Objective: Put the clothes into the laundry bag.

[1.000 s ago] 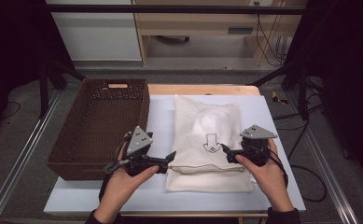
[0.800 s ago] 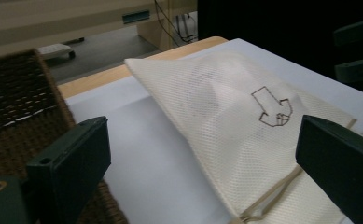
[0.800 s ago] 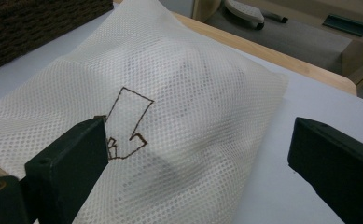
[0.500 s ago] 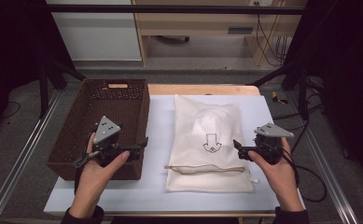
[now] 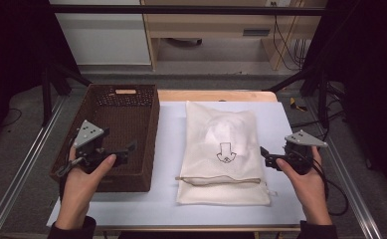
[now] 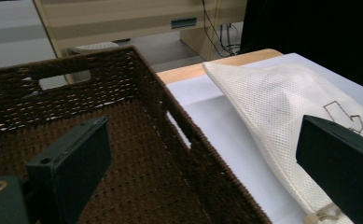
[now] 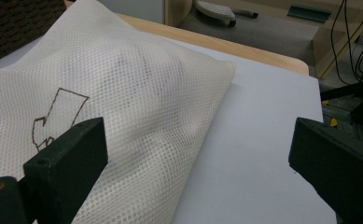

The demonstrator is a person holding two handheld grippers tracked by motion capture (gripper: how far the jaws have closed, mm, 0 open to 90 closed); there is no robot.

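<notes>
A white mesh bag (image 5: 223,149) with a zip near its front end and a black arrow print lies flat on the white table sheet (image 5: 167,149). To its left stands a dark brown wicker basket (image 5: 153,130). My left gripper (image 5: 126,152) hovers over the basket's front right part, open, with nothing between its jaws. In the left gripper view the basket's wall (image 6: 123,77) is below and the bag (image 6: 282,102) is to the right. My right gripper (image 5: 265,155) is just right of the bag, open and holding nothing. The right gripper view looks across the bag (image 7: 137,93).
The basket looks empty inside. A wooden table edge (image 5: 216,95) runs along the back. Metal rails (image 5: 22,174) flank the table. Cables (image 5: 335,189) trail from the right gripper. Bare sheet (image 7: 263,140) lies right of the bag.
Both grippers have drawn apart from the bag's front end. The left one moved left over the basket; the right one moved right, off the bag. The bag has stayed put.
</notes>
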